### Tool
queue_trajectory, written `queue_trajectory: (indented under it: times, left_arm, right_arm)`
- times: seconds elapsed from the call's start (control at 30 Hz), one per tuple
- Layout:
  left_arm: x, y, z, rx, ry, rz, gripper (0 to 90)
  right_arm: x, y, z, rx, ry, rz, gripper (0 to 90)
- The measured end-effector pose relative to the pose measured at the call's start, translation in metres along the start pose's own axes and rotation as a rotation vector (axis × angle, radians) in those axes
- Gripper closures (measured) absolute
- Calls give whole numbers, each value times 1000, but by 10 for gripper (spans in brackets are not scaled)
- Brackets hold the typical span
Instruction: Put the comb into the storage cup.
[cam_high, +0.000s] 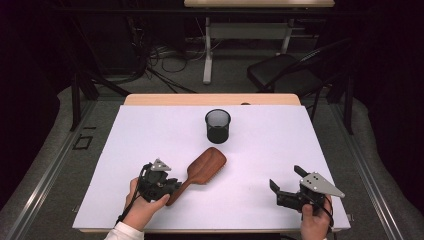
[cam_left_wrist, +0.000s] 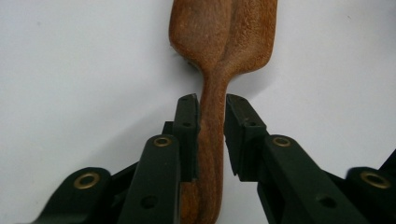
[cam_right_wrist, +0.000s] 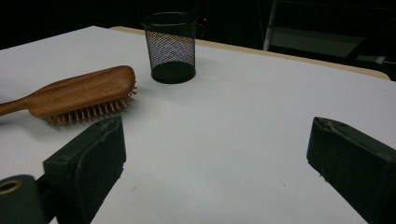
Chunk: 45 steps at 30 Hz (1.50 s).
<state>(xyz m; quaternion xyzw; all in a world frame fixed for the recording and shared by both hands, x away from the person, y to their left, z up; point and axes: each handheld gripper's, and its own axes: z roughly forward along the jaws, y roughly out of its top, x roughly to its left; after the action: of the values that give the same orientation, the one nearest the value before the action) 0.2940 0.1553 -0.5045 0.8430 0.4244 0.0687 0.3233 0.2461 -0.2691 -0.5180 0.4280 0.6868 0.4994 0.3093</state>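
Straddling the wooden hairbrush (cam_left_wrist: 219, 51) handle with the left gripper (cam_left_wrist: 212, 107), jaws slackened (one pad touching, a gap at the other); right gripper (cam_right_wrist: 215, 144) spread wide, holding nothing.

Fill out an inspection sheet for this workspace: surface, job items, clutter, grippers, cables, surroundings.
Surface: white table top on a wooden table, flat and clean.
Job items: wooden hairbrush lying bristles down, handle pointing at the left hand-held gripper; black mesh cup upright behind it, apart from the brush.
Clutter: nothing seen.
Grippers: left hand-held gripper has the brush handle between its jaws, one pad against it, a slim gap at the other; right hand-held gripper wide open over bare table, holding nothing.
Cables: a black cable trails by the left wrist; loose cables on the floor beyond the table.
Surroundings: dark room, black chair, second desk behind.
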Motion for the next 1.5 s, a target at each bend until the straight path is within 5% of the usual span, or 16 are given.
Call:
queue_trajectory:
  times: [0.67, 1.17, 1.5]
  left_arm:
    - [9, 1, 2, -25, 29, -9, 472]
    - [6, 14, 12, 44, -1, 64, 420]
    - [6, 23, 20, 99, -29, 59, 426]
  right_arm:
    - [0, 0, 1, 2, 1, 1, 46]
    - [1, 0, 1, 8, 1, 2, 46]
    - [1, -1, 1, 8, 0, 2, 49]
